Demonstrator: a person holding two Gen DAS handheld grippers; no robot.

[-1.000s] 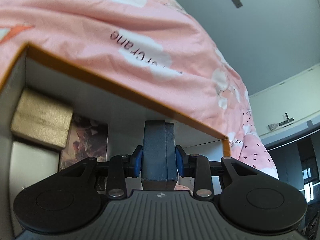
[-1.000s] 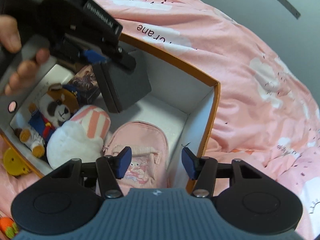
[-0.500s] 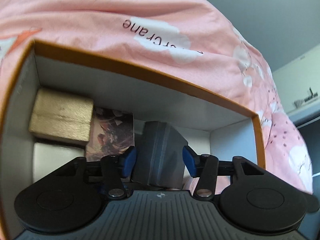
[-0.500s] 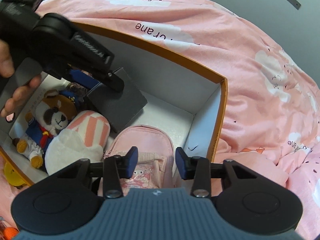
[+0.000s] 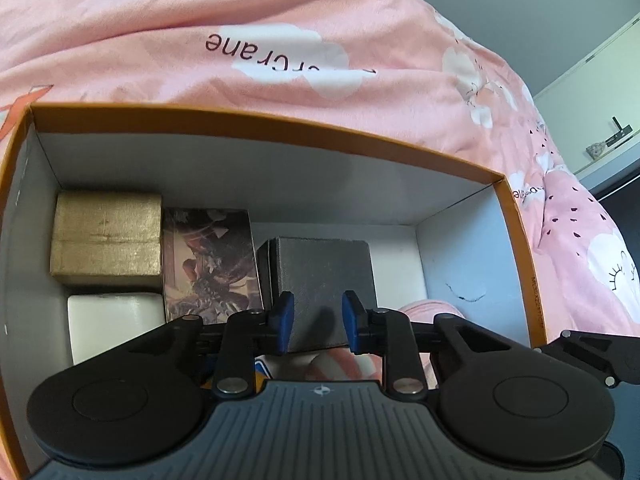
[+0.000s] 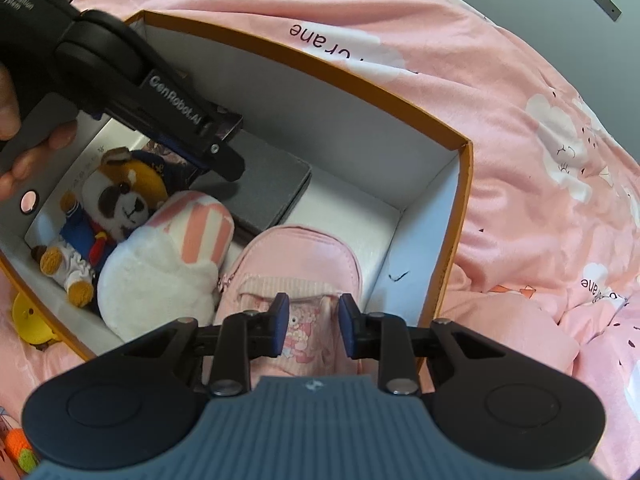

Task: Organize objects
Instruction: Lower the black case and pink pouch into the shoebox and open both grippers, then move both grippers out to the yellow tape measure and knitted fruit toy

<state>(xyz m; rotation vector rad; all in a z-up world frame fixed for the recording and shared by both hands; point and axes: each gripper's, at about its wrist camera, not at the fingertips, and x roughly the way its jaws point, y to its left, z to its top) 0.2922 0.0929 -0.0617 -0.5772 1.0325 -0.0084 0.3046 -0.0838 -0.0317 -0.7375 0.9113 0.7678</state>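
Released grey textured box (image 5: 320, 280), now flat.

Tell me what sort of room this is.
Probably a bedroom: the orange-rimmed box sits on a pink cloud-print quilt, apparently on a bed. Plush toys, like the bear in a sailor suit, fit a home.

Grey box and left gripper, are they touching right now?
Apart. The left wrist view shows the left gripper open, with gaps between both pads and the grey box.
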